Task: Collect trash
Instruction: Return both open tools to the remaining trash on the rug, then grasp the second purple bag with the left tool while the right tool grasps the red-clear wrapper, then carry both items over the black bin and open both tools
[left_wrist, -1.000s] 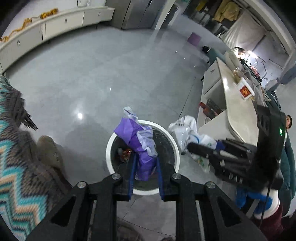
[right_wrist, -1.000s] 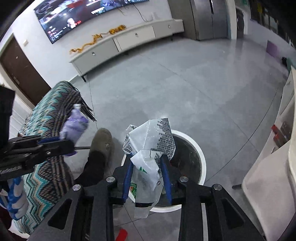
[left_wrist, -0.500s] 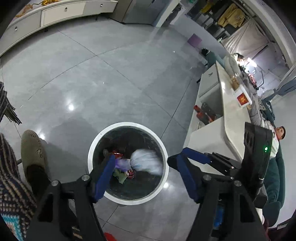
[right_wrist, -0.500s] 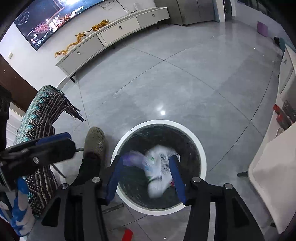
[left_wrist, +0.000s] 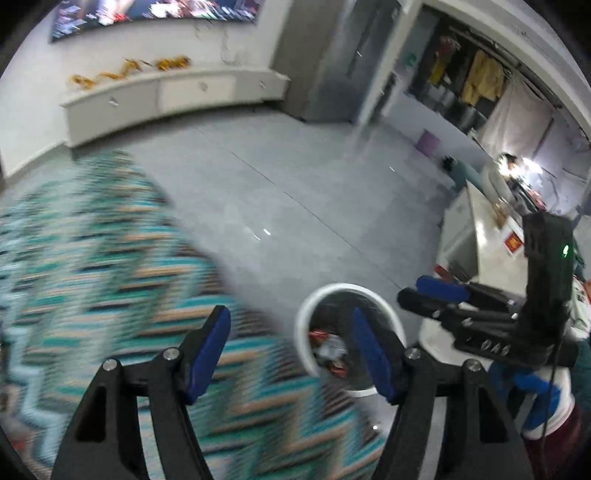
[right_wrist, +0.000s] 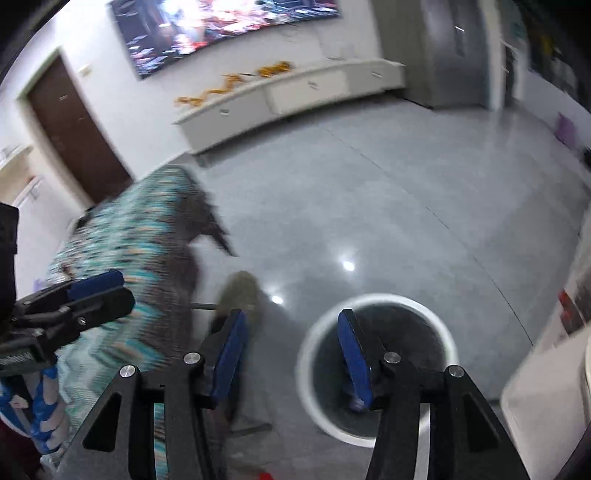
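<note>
A round white-rimmed trash bin (left_wrist: 306, 325) stands on the grey floor, with red and white wrappers (left_wrist: 328, 350) inside. It also shows in the right wrist view (right_wrist: 448, 339). My left gripper (left_wrist: 291, 354) is open and empty, raised over the edge of a zigzag blanket left of the bin. My right gripper (right_wrist: 291, 354) is open and empty, above the bin's left rim. Its blue-padded fingers (left_wrist: 443, 290) show right of the bin in the left wrist view. The left gripper's fingers (right_wrist: 96, 286) show at the left of the right wrist view.
A teal zigzag blanket (left_wrist: 92, 280) covers furniture at the left. A person's slippered foot (right_wrist: 240, 295) stands left of the bin. A white table (left_wrist: 484, 240) is at the right. A low white cabinet (right_wrist: 295, 92) and a wall screen (right_wrist: 221, 26) lie far back.
Both grippers held bags over the bin, opened and dropped them in. Both have since lifted and swung left, and the views are now blurred.
</note>
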